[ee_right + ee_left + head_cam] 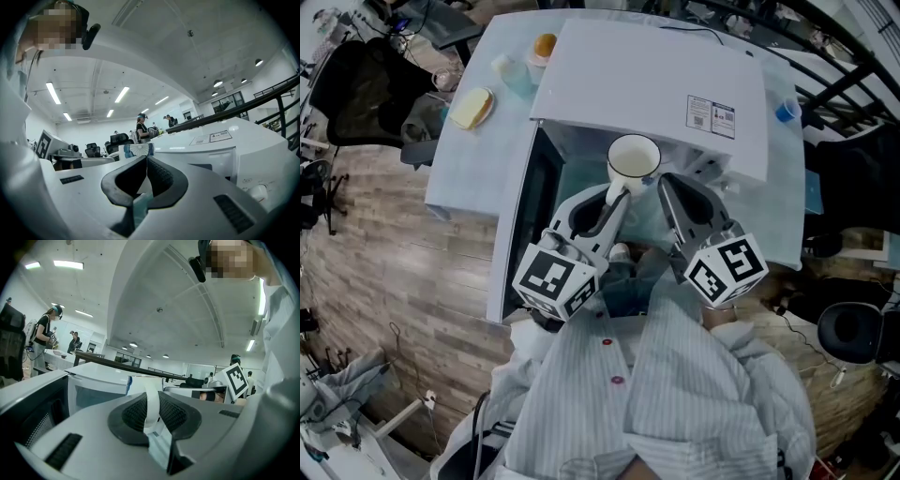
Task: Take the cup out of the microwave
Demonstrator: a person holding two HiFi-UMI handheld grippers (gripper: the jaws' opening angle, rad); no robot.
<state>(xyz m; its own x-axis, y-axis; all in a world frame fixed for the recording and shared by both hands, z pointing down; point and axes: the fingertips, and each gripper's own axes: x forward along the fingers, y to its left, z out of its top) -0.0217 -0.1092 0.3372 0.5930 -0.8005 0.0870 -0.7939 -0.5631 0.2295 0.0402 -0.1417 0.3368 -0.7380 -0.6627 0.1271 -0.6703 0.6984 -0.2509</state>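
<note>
A: Where's cup?
B: At microwave open front, upright, door open. L gripper fingers clamped on its handle.
A: R gripper?
B: Fingers closed, empty, same spot by microwave front.

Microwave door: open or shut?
Open: in the head view the door stands swung outward at the left of the microwave, away from its front.

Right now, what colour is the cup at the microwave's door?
The cup is white; the head view shows it best.
</note>
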